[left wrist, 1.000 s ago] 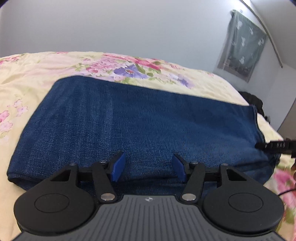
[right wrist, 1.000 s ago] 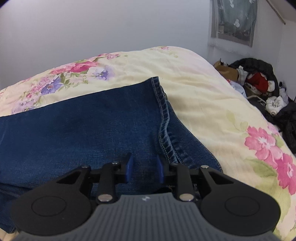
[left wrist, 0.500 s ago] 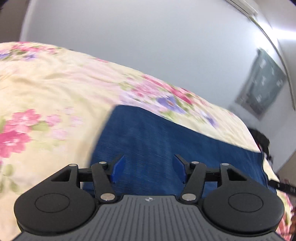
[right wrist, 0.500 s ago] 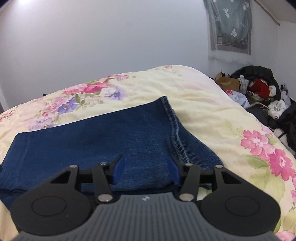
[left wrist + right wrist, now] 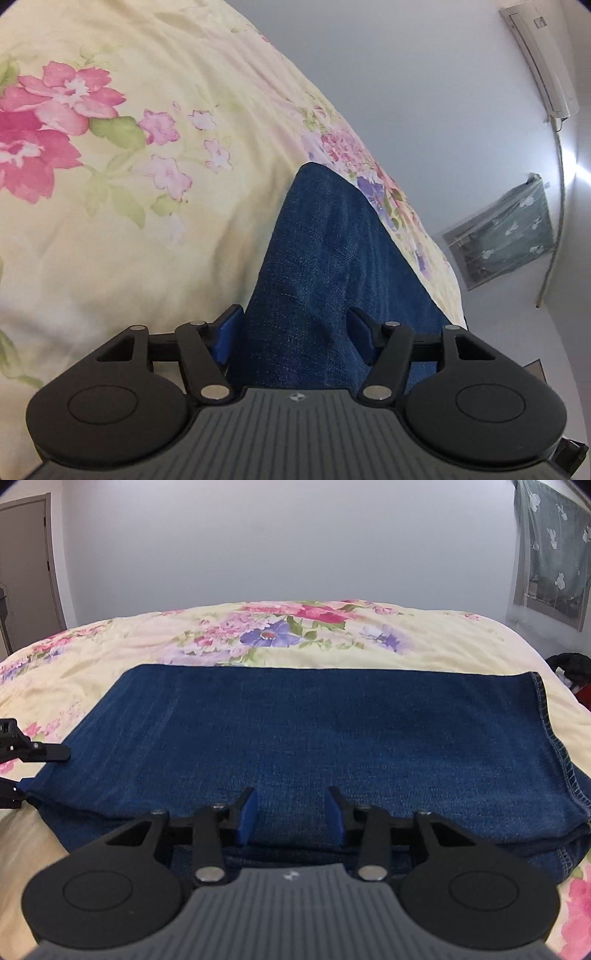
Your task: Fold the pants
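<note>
The dark blue jeans [image 5: 314,738] lie folded flat in a wide rectangle on the floral bedspread [image 5: 110,653], hem stitching at the right end [image 5: 546,723]. My right gripper [image 5: 291,812] is open and empty, over the near long edge at its middle. My left gripper [image 5: 295,325] is open, its jaws straddling the left end of the jeans [image 5: 317,266]. The left gripper also shows at the left edge of the right wrist view [image 5: 22,768], by the jeans' near left corner.
The bed fills both views, with bare bedspread [image 5: 129,184] to the left of the jeans. A pale wall stands behind. A curtained window [image 5: 550,554] is at the right and a door [image 5: 26,572] at the far left. Dark clothing [image 5: 569,668] lies beyond the bed's right edge.
My left gripper has swung from the near edge round to the left end of the jeans. My right gripper opened, pulled back and shifted left from the hem end to the middle.
</note>
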Available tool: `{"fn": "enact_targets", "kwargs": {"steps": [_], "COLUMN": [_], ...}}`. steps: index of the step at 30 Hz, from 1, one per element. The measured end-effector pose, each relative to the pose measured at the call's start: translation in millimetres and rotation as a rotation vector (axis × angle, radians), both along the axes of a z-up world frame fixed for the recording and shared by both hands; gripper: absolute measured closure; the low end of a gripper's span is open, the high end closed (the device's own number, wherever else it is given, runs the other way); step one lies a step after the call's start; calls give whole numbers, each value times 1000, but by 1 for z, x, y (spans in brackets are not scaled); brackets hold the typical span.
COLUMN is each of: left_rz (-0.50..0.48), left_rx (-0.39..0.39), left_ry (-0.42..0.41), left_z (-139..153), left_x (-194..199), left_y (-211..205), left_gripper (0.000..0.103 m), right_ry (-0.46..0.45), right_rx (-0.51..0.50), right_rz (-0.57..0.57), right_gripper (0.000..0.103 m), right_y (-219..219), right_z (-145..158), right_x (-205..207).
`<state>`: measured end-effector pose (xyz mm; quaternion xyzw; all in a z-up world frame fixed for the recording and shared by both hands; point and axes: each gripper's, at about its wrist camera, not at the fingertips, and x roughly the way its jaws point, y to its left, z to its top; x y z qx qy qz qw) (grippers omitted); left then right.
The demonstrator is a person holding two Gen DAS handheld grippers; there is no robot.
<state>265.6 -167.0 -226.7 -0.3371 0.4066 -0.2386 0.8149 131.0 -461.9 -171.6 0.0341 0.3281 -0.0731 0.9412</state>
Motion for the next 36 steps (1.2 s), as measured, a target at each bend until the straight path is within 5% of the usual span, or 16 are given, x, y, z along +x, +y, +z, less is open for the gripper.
{"fn": "enact_targets", "kwargs": {"steps": [3,5,8,13,16,24,28,36], "left_rz": [-29,-33,-36,-45,-52,-49,-62,-97], "left_rx": [-16,11,16,16,15,-86,-115,-199], "left_ry": [-20,-23,-20,-34,-41,-46,-84,-178], "left_z": [0,1,-1,-3,-3,-3,12,61], "left_x": [5,9,13,10,9,11,8,4], "left_y": [-4,-7,-5,-1,-1,6,6,-25], "left_gripper": [30,52,60,60,60,70,84,86], "right_ry": [4,13,11,-58,-1,2,5,9], "right_rx": [4,-7,-32,-37,-39,-69,-62,-25], "right_rz": [-4,0,-9,3,-1,-19,-21,-32], "right_gripper": [66,66,66,67,75,75,75,75], "right_y": [0,1,7,18,19,25,25,20], "right_z": [-2,-4,-2,5,-2,-31,-30,-27], "right_x": [0,2,1,1,8,6,6,7]}}
